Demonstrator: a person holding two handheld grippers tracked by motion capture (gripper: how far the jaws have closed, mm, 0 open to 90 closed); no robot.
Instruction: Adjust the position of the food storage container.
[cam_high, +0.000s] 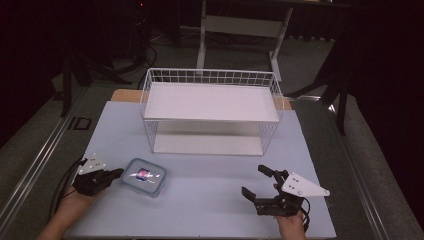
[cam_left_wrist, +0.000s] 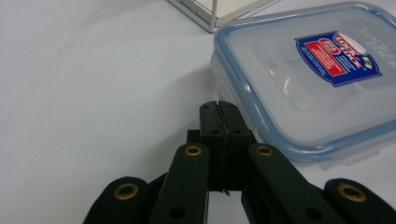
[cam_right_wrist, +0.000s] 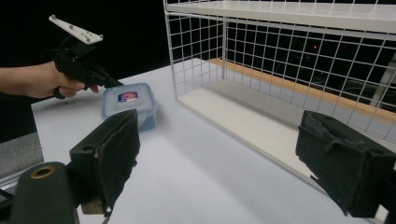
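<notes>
Lower left, the left gripper (cam_high: 118, 173) — fingers together — noses the clear blue-rimmed plastic container (cam_high: 144, 177), likely to push it; right gripper (cam_high: 257, 182) waits, fingers apart.

The left gripper (cam_high: 116, 173) is held low at the near left of the table (cam_high: 200, 210), gripped from behind by the left hand (cam_high: 75, 200); its jaws are pressed together with nothing between them (the seam where they meet is seen in the left gripper view). The grey plate (cam_high: 92, 163) is carried on top. The right gripper (cam_high: 256, 181) is held at the near right by the right hand (cam_high: 290, 222), its jaws spread wide apart and pointed toward the table's middle. In the right gripper view, both pads (cam_right_wrist: 112, 154) are seen bare, and the left gripper (cam_right_wrist: 112, 84) is seen farther off.
</notes>
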